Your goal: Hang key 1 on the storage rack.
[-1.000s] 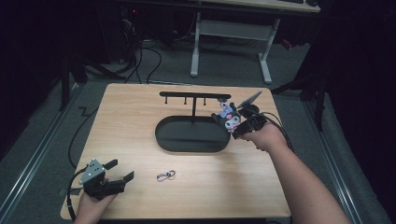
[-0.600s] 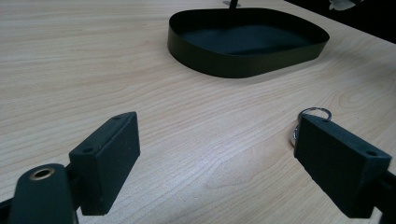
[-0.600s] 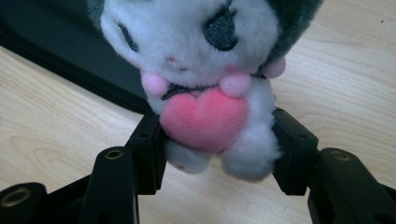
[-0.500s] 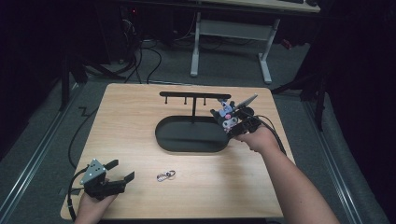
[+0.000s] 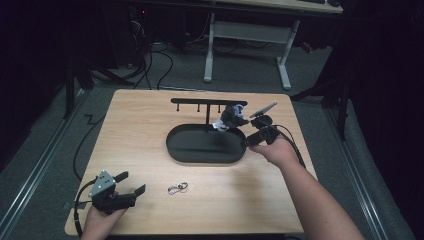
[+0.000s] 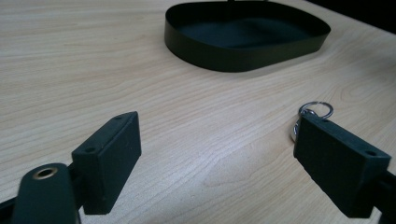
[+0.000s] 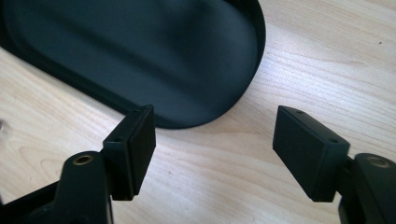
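Both grippers' jaws apart, empty.

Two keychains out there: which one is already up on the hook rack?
The plush keychain, hanging at the right end of the rack above the black tray. The small metal keyring lies flat on the table by the left gripper.
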A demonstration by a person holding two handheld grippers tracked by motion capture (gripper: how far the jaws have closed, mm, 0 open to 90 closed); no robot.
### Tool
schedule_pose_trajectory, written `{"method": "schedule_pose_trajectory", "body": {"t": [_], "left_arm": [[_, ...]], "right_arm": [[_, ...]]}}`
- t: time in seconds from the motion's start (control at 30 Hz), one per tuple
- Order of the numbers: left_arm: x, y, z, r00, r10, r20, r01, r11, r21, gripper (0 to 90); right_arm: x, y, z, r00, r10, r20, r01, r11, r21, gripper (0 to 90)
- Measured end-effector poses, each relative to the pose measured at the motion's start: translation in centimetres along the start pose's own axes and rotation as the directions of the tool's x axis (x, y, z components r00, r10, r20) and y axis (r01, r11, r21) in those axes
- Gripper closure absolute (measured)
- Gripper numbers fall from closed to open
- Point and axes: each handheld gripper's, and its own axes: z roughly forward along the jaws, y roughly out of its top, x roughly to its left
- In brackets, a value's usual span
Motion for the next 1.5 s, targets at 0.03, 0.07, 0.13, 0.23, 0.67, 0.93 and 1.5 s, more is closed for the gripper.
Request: {"method": "schedule_pose_trajectory", "body": {"t": [0.03,0.07,0.13,0.23,0.67,0.93,1.5], "left_arm": [[-0.1,0.0,0.1,1.0,0.003,0.001,-0.003,1.0,0.0,15.8],[-0.2,0.0,0.2,1.0,0.006,0.001,-0.006,1.0,0.001,16.7],[-0.6,0.0,0.4,0.9997,0.024,-0.001,-0.024,0.9995,0.018,17.4],[-1.0,0.0,0.7,0.9993,0.035,0.015,-0.036,0.9979,0.053,22.2],[-4.8,1.3,3.6,0.9897,0.143,-0.011,-0.137,0.9644,0.227,78.3],[-5.6,2.8,6.1,0.9802,0.178,-0.086,-0.145,0.9434,0.298,90.0],[-11.5,2.8,9.1,0.9766,0.208,0.054,-0.214,0.9174,0.336,90.0]], "right_arm": [[0.1,-0.4,-0.3,1.0,-0.007,0.005,0.007,1.0,-0.02,31.9],[0.4,-1.6,-0.7,1.0,-0.001,0.003,0.002,0.998,-0.06,32.9],[0.6,-2.3,-0.9,0.9998,-0.015,0.012,0.016,0.997,-0.077,33.2],[1.5,-4.8,-1.5,0.9985,-0.051,0.019,0.054,0.987,-0.153,37.4],[2.5,-18.2,1.7,0.9945,-0.007,-0.104,-0.05,0.842,-0.537,54.1],[1.6,-20.5,1.3,0.9883,-0.06,-0.141,-0.046,0.759,-0.649,49.9],[1.5,-20.7,1.7,0.9798,-0.081,-0.183,-0.053,0.775,-0.63,50.1]]}}
